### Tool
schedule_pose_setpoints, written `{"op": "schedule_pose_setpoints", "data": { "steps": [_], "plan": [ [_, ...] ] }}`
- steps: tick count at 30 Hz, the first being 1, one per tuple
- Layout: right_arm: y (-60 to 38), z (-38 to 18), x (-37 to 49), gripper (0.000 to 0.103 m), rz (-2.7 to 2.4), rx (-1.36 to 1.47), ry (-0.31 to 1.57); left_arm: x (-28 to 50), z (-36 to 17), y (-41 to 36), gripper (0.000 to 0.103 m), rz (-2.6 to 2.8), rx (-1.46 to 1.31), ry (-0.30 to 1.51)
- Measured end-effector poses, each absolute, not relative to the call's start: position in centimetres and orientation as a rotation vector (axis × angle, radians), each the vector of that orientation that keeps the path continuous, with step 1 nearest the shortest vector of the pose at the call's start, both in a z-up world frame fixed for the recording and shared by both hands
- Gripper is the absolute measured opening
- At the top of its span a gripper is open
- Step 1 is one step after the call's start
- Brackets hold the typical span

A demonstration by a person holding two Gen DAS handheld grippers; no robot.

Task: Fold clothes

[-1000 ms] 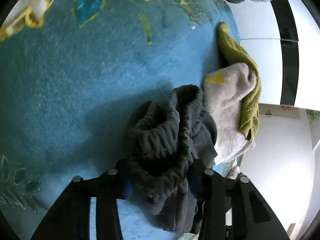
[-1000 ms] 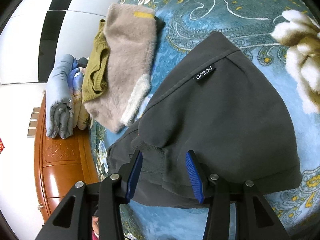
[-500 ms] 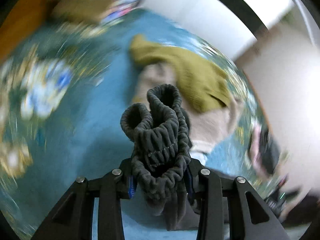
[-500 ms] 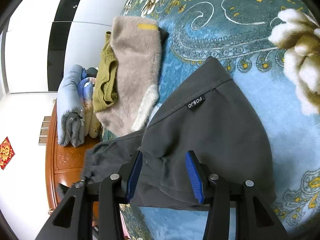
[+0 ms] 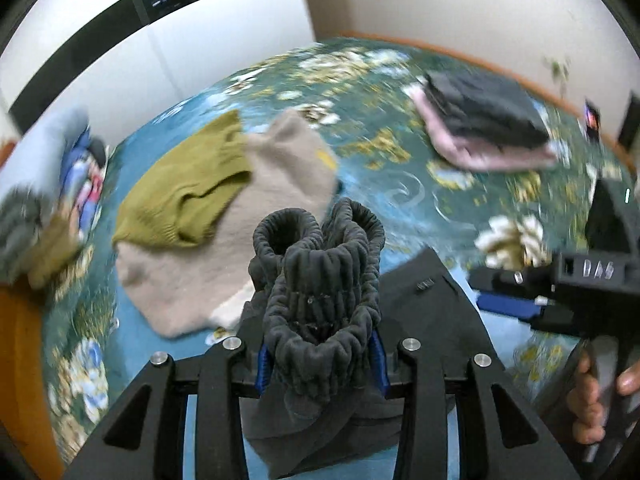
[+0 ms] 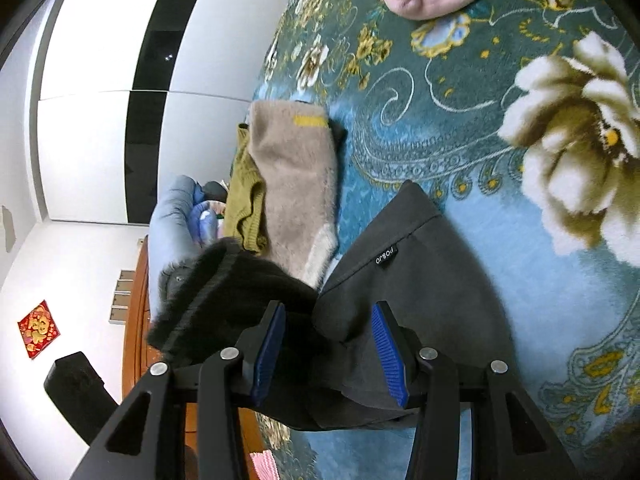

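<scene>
Both claws at dark trousers (image 5: pixel 320 304), left claw (image 5: pixel 320 354) clamping waistband, right claw (image 6: pixel 328 354) spread.

The left gripper (image 5: pixel 320 354) stood clamped shut (blue pads pressed in); the right gripper (image 6: pixel 332 344) gaped wide.

Dark gray pants (image 5: pixel 320 280) are bunched up at the stretchy waist in the lower middle, the rest lying flat.
</scene>
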State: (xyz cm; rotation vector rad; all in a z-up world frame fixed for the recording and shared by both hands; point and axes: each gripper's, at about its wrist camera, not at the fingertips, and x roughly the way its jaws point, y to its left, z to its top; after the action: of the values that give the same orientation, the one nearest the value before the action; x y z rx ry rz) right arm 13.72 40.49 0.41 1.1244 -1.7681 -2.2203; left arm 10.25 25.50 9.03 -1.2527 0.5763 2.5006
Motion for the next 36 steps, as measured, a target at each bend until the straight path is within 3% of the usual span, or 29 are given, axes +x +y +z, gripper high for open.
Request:
{"op": "schedule_pose_setpoints", "data": {
  "steps": [5,7,12,18,21,28,36],
  "plan": [
    [41.2,0.1,14.4,0.049,-2.193,1.091,-1.825,11.3,7.7,28.5,0.041,2.478,-1.264,0.715],
    [41.1,0.0,14.3,0.051,-2.187,1.098,-1.824,11.3,7.3,29.0,0.051,2.474,-1.273,0.732],
    [41.1,-0.2,14.2,0.051,-2.176,1.119,-1.825,12.0,7.3,30.0,0.057,2.376,-1.305,0.666],
    [41.2,-0.3,14.3,0.051,-2.174,1.118,-1.837,11.2,9.7,27.0,0.057,2.229,-1.311,0.307],
    [40.8,0.1,14.1,0.051,-2.184,1.131,-1.795,10.2,9.9,24.0,0.062,2.269,-1.327,0.215],
    [39.9,1.0,13.5,0.051,-2.206,1.159,-1.697,6.9,4.1,15.2,0.062,2.412,-1.654,0.022],
    [36.2,2.5,9.7,0.051,-2.336,1.385,-1.226,6.7,-2.3,12.1,0.062,2.332,-1.892,-0.086]
  ]
}}
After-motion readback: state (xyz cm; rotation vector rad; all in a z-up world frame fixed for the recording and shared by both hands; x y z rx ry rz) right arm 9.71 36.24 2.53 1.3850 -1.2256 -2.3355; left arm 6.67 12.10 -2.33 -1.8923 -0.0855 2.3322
